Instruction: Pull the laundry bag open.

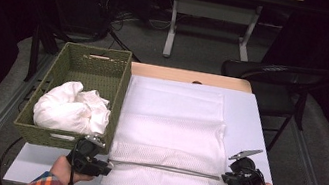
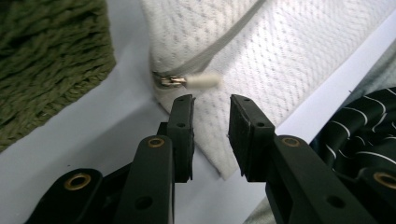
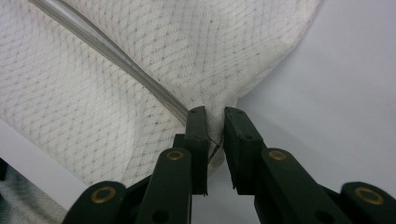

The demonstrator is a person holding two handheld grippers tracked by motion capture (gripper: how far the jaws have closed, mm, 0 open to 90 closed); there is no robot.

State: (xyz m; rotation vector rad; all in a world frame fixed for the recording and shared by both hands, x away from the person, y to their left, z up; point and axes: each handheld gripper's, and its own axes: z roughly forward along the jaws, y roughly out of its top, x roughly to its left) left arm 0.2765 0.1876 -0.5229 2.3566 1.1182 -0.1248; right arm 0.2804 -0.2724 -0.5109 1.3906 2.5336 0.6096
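A: Where's the white mesh pillow cover [image 1: 171, 139] lying?
B: Flat on the tabletop [image 1: 252, 118], just beside the green woven basket [image 1: 86, 66], on the side away from the crumpled white cloth [image 1: 72, 108] lying inside that basket

A: And the zipper [image 1: 165, 168]?
B: It runs across the cover's near end. Its metal slider with the pale pull tab [image 2: 201, 80] sits at the corner nearest the basket

A: What about the left gripper [image 2: 211, 116]?
B: At that same corner, jaws narrowly apart and pressing on nothing; the pull tab lies just beyond their tips, untouched

A: The right gripper [image 3: 214, 122]?
B: At the cover's other near corner, well apart from the basket. Its jaws stand narrow, with the cover's corner fabric between them at the zipper's end; whether they pinch it, I cannot tell
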